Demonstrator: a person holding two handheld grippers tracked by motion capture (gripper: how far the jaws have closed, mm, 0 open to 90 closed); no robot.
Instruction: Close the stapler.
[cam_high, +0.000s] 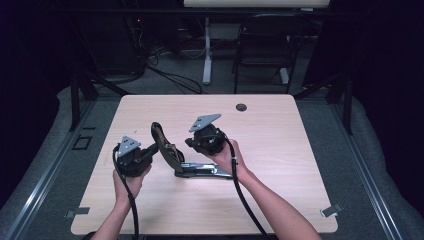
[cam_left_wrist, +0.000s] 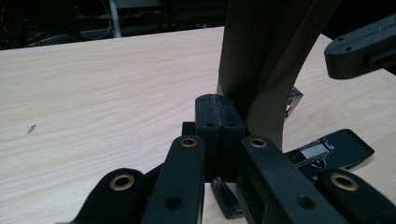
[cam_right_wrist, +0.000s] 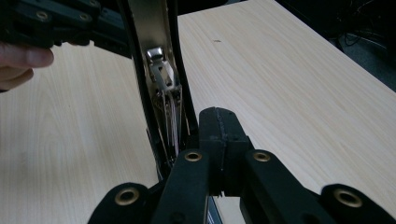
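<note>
Stapler already swung open mid-bench; left gripper and right gripper, both closed empty, beside its raised arm; reloading apparently left.

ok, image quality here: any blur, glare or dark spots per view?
High view: table evenly lit, surroundings nearly black, stapler small and soft. Left gripper view: near linkage of the left gripper slightly blurred, stapler arm dark with little detail. Right gripper view: mild sheen on the stapler's metal inside, right gripper soft up close, wood grain crisp.
</note>
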